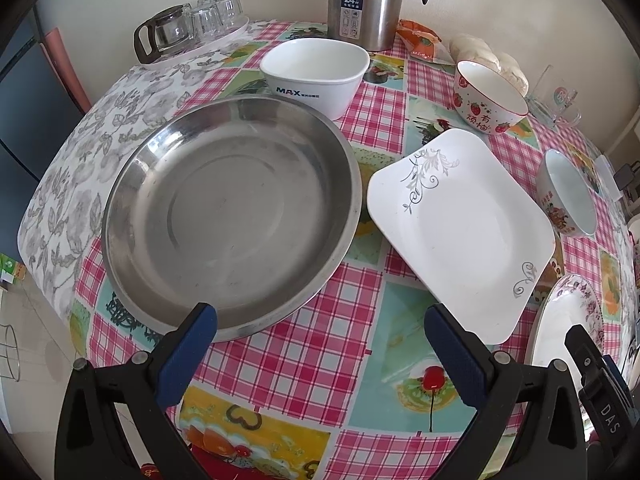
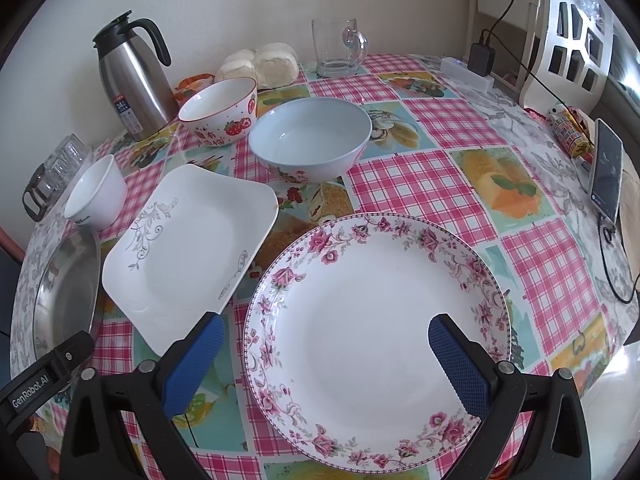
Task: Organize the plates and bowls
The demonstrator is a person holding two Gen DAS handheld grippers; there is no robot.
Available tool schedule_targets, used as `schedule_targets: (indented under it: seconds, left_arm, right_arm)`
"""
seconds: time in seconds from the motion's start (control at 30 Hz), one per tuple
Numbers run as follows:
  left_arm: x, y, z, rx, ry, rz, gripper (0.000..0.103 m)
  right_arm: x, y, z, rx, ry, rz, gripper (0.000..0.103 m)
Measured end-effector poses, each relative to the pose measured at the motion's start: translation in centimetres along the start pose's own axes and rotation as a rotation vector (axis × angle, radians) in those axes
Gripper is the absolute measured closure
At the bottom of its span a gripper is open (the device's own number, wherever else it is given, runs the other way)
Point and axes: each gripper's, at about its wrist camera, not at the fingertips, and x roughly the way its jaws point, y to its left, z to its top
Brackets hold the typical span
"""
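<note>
A steel round plate lies at the table's left, just ahead of my open left gripper. Right of it sits a white square plate, also seen from the right wrist. Behind stand a white "MAX" bowl, a strawberry bowl and a pale blue bowl. A floral-rimmed round plate lies under my open right gripper, whose fingers hover over its near part. Both grippers hold nothing.
The round table wears a pink checked cloth. A steel thermos, glass cups on a tray, buns, a glass mug, a phone and a charger with cable line the back and right edges.
</note>
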Motion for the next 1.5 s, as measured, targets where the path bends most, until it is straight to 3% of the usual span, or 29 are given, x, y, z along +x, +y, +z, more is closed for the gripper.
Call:
schedule_targets:
  seconds: [1.5]
  left_arm:
    - [0.87,0.25,-0.23,-0.008,0.054,0.021,0.000]
  right_arm:
    - [0.48,0.10,-0.15,-0.008,0.027,-0.014,0.000]
